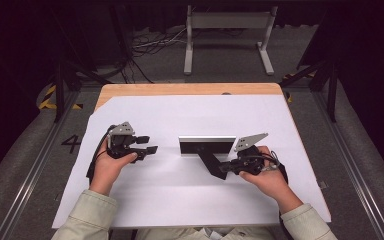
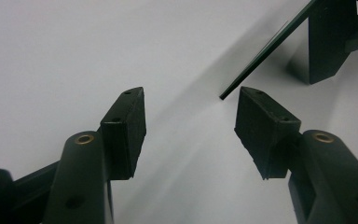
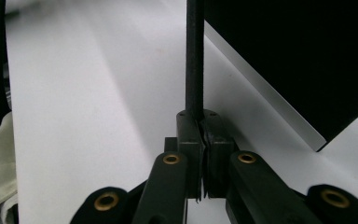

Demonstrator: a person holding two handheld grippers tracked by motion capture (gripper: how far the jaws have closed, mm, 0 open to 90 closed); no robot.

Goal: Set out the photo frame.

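A flat black panel (image 1: 207, 146) with a silver top edge stands on the white sheet (image 1: 180, 200) at mid-table. A black prop leg (image 1: 209, 161) runs from its back toward the person. My right gripper (image 1: 225, 169) is shut on that leg; in the right gripper view the thin leg (image 3: 195, 60) rises from between the closed pads of my right gripper (image 3: 203, 123), with the panel (image 3: 298, 56) to the right. My left gripper (image 1: 150, 144) lies to the panel's left, open, nothing between its fingers. In the left gripper view my left gripper (image 2: 191, 126) faces the panel's edge (image 2: 265, 49) and the leg (image 2: 328, 42).
The white sheet covers most of a wooden table (image 1: 190, 89). Beyond the far edge are a metal stand (image 1: 227, 35) and cables (image 1: 145, 45) on the floor. Metal rails (image 1: 25, 170) run along both sides of the table.
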